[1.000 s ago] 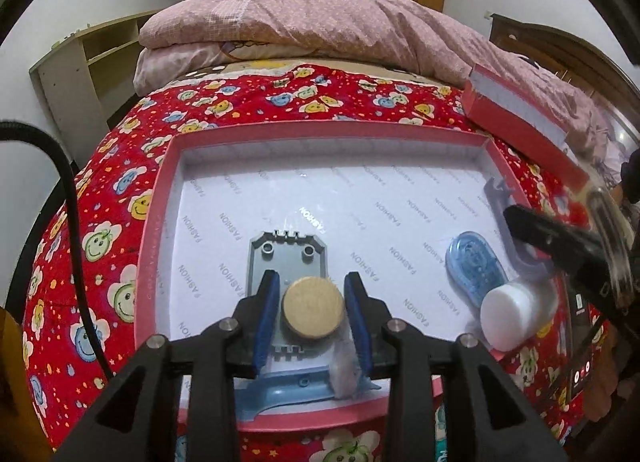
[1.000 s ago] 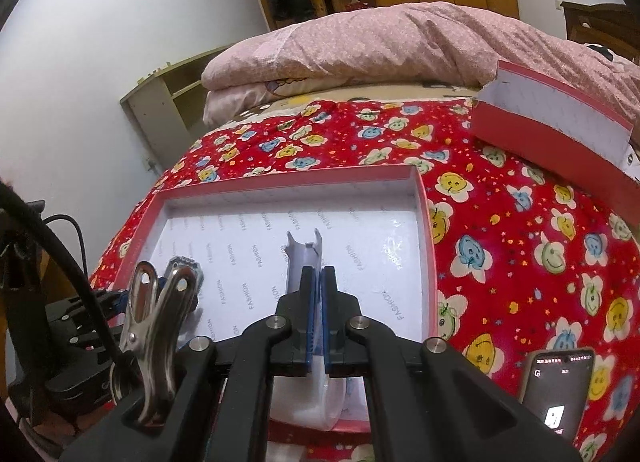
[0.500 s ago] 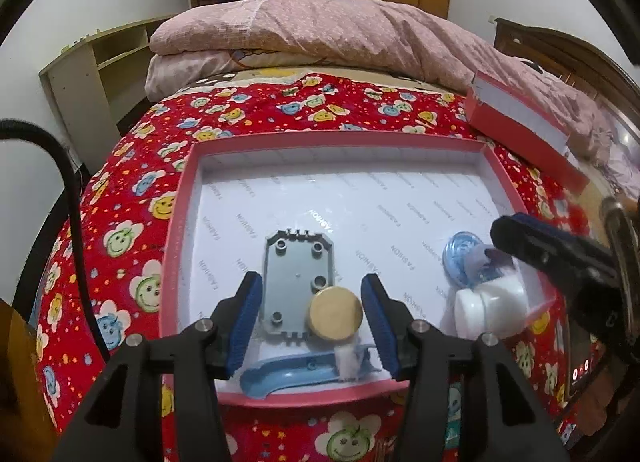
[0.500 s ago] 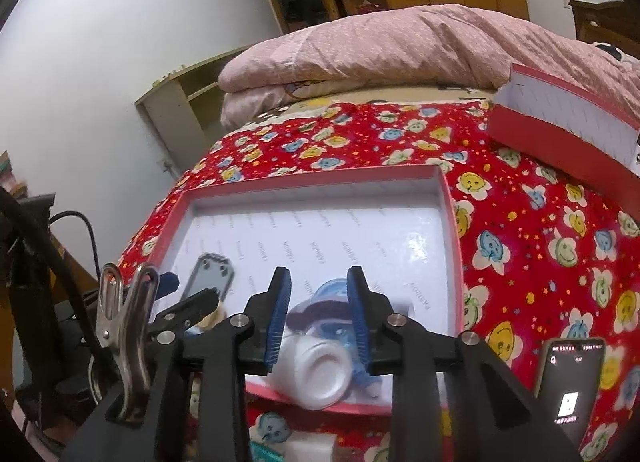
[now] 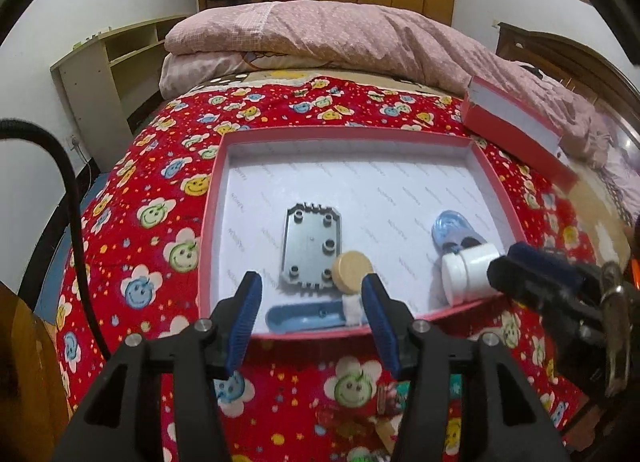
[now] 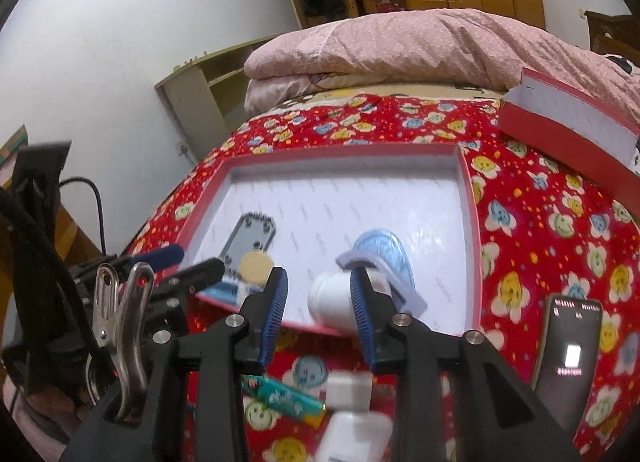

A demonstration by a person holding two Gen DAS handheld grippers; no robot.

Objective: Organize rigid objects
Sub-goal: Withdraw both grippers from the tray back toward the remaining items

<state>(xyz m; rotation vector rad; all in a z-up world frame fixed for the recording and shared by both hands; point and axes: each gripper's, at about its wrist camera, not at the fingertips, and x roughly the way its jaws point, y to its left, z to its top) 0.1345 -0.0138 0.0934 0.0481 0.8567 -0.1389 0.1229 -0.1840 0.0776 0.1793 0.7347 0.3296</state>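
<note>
Now the white jar (image 6: 334,298) lies beyond the right gripper (image 6: 318,304).

Dim indoor light, heavy fisheye warp w/ dark corners, right view motion-blurred.

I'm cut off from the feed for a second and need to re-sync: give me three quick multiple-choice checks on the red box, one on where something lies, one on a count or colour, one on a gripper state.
1. Where does the round wooden disc lie?
A. on the bedspread
B. in the red box, at the grey plate's near right corner
C. on the phone

2. What colour is the box lining?
A. white
B. green
C. black

3. The left gripper is:
A. shut on the disc
B. open, holding nothing
C. shut on the white jar

Answers: 1 B, the disc overlaps the plate's corner inside the box. 2 A, white printed paper shows. 3 B, its pads stand apart, short of the disc.
</note>
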